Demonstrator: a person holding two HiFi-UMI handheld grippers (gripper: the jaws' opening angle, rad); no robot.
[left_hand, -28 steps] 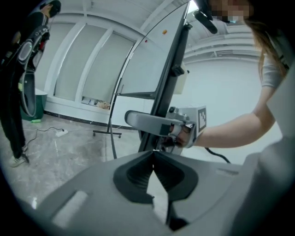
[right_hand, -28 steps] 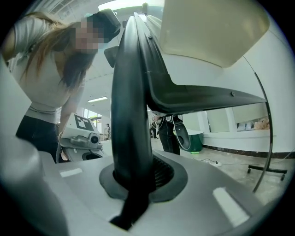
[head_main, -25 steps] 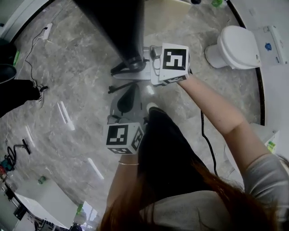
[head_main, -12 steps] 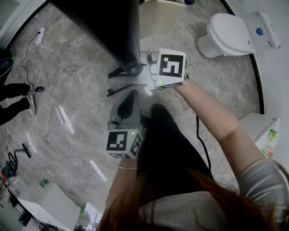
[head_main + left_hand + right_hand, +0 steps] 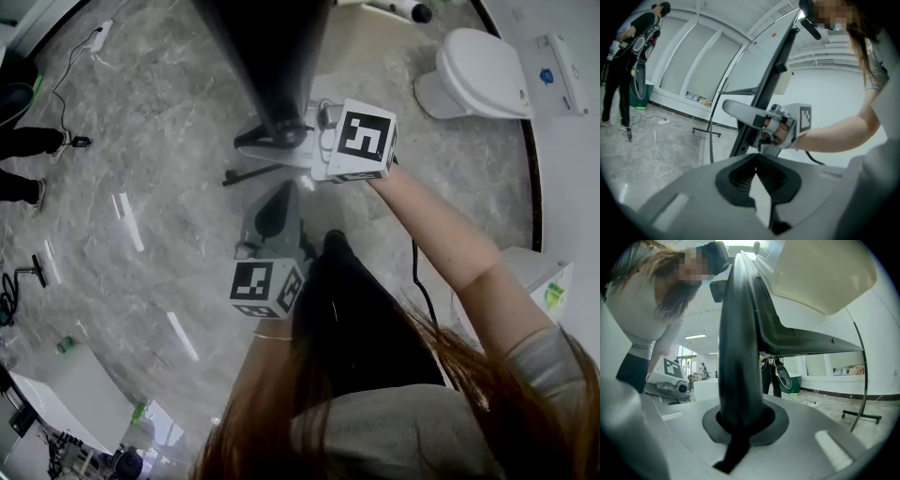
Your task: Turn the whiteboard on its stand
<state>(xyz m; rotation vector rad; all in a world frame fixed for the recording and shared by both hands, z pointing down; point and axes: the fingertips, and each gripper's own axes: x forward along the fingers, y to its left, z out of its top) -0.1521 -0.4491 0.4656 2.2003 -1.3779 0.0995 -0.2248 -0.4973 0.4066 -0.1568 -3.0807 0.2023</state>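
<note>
Right gripper is locked on: its fingers are pressed together on the dark frame edge of the whiteboard, which runs straight up between them. The whiteboard sits tilted on its stand, and the stand's wheeled foot is out on the floor just beyond the board. My left gripper hangs below the whiteboard and near my right one. Its fingers are only a sliver apart, they grip nothing and touch nothing. To the left of the whiteboard there's a broad sweep of grey marble floor, and a person stands well apart on that side. To the right of the whiteboard a white toilet sits well apart against the wall.
</note>
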